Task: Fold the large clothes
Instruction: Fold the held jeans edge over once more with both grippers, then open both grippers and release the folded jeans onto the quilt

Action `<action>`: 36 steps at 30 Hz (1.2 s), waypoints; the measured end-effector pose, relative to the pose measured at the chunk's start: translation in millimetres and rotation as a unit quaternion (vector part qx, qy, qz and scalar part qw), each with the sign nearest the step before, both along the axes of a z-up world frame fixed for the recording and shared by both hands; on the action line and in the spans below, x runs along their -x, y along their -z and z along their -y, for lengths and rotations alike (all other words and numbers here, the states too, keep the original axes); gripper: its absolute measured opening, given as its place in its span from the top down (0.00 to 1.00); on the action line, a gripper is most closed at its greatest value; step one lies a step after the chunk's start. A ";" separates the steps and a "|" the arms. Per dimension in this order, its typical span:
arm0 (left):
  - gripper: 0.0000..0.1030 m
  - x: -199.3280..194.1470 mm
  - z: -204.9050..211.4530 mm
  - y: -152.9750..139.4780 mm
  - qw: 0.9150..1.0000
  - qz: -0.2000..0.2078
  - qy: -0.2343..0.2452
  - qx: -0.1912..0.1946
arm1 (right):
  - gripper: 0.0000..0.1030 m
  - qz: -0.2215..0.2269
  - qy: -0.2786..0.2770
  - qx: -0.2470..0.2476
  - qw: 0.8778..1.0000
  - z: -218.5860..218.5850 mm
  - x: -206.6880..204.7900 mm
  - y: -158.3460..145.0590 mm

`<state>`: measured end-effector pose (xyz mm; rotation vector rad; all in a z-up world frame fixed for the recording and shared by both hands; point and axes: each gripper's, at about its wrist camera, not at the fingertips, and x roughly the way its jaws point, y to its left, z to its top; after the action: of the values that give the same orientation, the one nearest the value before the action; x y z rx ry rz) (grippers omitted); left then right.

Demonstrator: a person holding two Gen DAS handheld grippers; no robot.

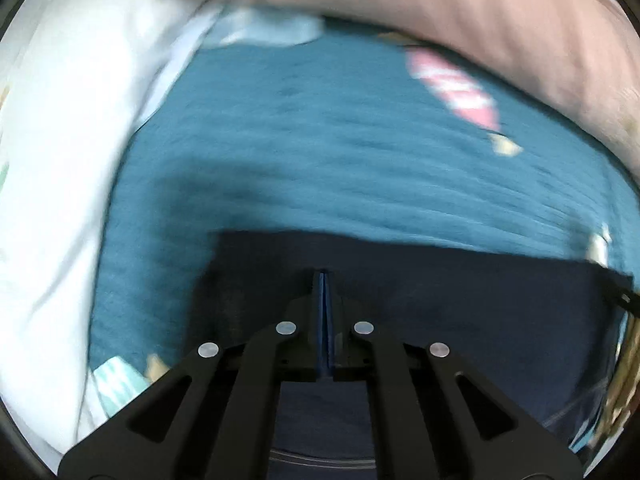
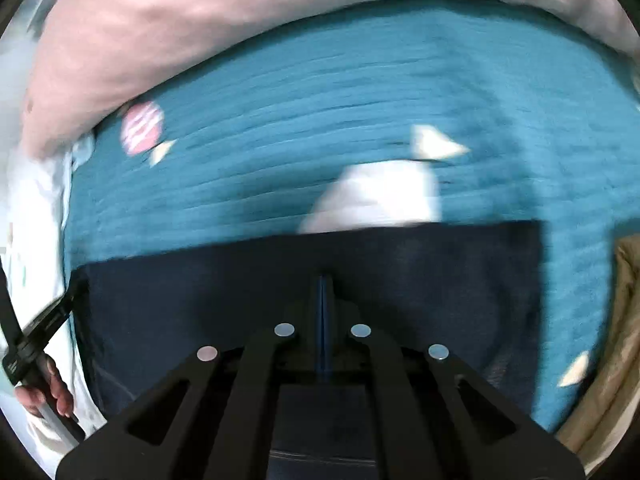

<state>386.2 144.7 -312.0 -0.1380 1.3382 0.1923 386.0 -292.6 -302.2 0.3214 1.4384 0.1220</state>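
From the left wrist camera, the left gripper (image 1: 325, 280) points forward and slightly down, its two black fingers pressed together with only a thin blue pad line between them. They appear clenched over the dark navy fabric garment (image 1: 460, 304), which spreads flat beneath and on both sides of the fingers; whether cloth is actually pinched between the tips cannot be told. The garment's straight far edge lies just ahead of the fingertips. Beyond it stretches a teal ribbed bedspread (image 1: 320, 140), blurred by motion, with a pink-and-white striped print (image 1: 456, 88) ahead and to the right. A white quilt (image 1: 60, 160) bunches up along the left of the tool, and a pale pink pillow (image 1: 440, 4) runs across the far side.

From the right wrist camera, the right gripper (image 2: 325, 282) holds the same forward, slightly lowered pose, fingers closed together above the navy garment, whose far edge again sits just ahead of the tips; a pinch of cloth cannot be confirmed. A white triangular patch (image 2: 380, 196) lies just beyond that edge. Far to the left of the tool, the person's left hand (image 2: 52, 396) wraps around the black handle of the other gripper, at the garment's left border. A beige cloth (image 2: 624, 340) sits at the right.
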 end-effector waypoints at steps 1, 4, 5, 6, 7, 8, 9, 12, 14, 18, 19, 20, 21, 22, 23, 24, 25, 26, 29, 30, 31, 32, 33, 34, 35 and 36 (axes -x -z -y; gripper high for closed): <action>0.98 2.2 -9.5 1.2 1.000 0.004 -0.005 0.022 | 1.00 0.002 0.004 0.014 1.000 6.8 -0.1 -0.5; 0.97 3.2 -17.8 0.6 0.999 0.010 -0.003 0.037 | 1.00 -0.001 0.007 0.020 1.000 20.5 0.6 5.3; 0.97 2.6 -14.8 1.2 1.000 0.009 0.003 0.025 | 1.00 -0.003 0.008 0.011 1.000 23.0 0.0 7.8; 0.97 2.8 -10.6 3.0 1.000 0.011 0.006 0.011 | 1.00 -0.004 0.003 0.012 1.000 22.5 -0.7 8.9; 0.97 3.9 -8.6 4.9 1.000 0.016 0.005 0.005 | 1.00 -0.003 0.002 0.019 1.000 22.2 -0.3 8.9; 0.97 3.6 -5.8 7.9 1.000 0.019 0.006 0.000 | 1.00 -0.007 0.004 0.027 1.000 18.1 -0.9 12.3; 0.97 4.9 -4.8 9.6 1.000 0.023 0.009 -0.003 | 1.00 -0.009 0.003 0.031 0.999 17.1 -0.1 15.0; 0.97 5.2 -6.9 14.9 0.999 0.030 0.005 0.012 | 1.00 -0.020 0.014 0.024 0.999 13.4 -4.4 26.4; 0.96 3.4 -16.8 20.4 0.999 0.029 -0.011 0.042 | 1.00 -0.024 0.032 -0.001 0.999 18.8 -5.2 32.7; 0.96 -0.9 -15.8 24.6 0.999 0.021 -0.011 0.035 | 1.00 -0.012 0.034 -0.018 0.999 20.6 -0.5 36.8; 0.97 -1.7 -13.0 24.6 0.999 0.018 -0.006 0.029 | 1.00 -0.015 0.041 -0.023 0.999 24.0 1.7 35.5; 0.97 -2.0 -11.6 23.7 1.000 0.014 -0.004 0.024 | 1.00 -0.021 0.049 -0.025 0.998 24.7 0.8 33.4; 0.97 -2.4 -10.5 21.9 1.000 0.012 -0.004 0.022 | 1.00 -0.022 0.051 -0.022 0.998 23.5 0.4 29.9; 0.98 -6.0 -6.5 20.1 1.000 0.009 -0.008 0.021 | 1.00 -0.019 0.046 -0.014 0.999 20.6 0.5 25.1; 0.98 -5.9 -5.7 15.6 1.000 0.004 -0.017 0.018 | 1.00 -0.015 0.037 -0.002 0.999 16.2 1.6 17.9; 0.98 -6.4 -4.7 12.2 1.000 -0.002 -0.022 0.013 | 0.95 -0.013 0.031 0.005 0.999 13.0 3.5 10.7; 0.97 -5.4 -1.7 6.7 1.000 -0.006 -0.021 0.006 | 0.94 -0.014 0.031 0.007 0.999 14.8 2.1 6.2; 0.97 -2.6 2.6 0.7 1.000 -0.004 -0.013 -0.005 | 0.94 -0.015 0.035 0.008 0.999 16.0 5.1 -1.8; 0.96 8.2 9.8 -15.1 1.000 0.002 0.002 -0.010 | 0.88 -0.005 0.048 -0.012 0.999 30.2 13.9 -21.5; 0.96 11.9 10.5 -19.4 1.000 0.004 0.003 -0.005 | 0.75 -0.001 0.052 -0.009 0.999 33.8 18.1 -29.7; 0.96 16.7 12.5 -24.3 1.000 0.007 0.005 -0.003 | 0.57 0.006 0.056 -0.005 0.998 37.3 23.0 -38.6; 0.96 23.1 13.6 -28.5 1.000 0.011 0.007 -0.003 | 0.48 0.015 0.061 -0.003 0.998 39.3 26.6 -45.3; 0.96 30.4 14.8 -34.5 1.000 0.015 0.011 -0.006 | 0.36 0.031 0.067 0.000 0.997 42.9 33.1 -55.3; 0.96 32.6 20.1 -38.4 1.000 0.016 0.014 -0.004 | 0.29 0.041 0.070 0.003 0.997 46.6 37.8 -62.1; 0.96 36.3 25.2 -42.5 1.000 0.018 0.019 0.001 | 0.27 0.052 0.071 0.006 0.996 49.6 44.6 -70.6; 0.96 46.0 25.1 -49.1 1.000 0.019 0.020 0.000 | 0.25 0.057 0.069 0.008 0.996 52.8 50.0 -76.4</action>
<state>340.2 119.7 -263.0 -0.1145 1.3013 0.1539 335.9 -345.4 -225.8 0.3935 1.2998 0.0165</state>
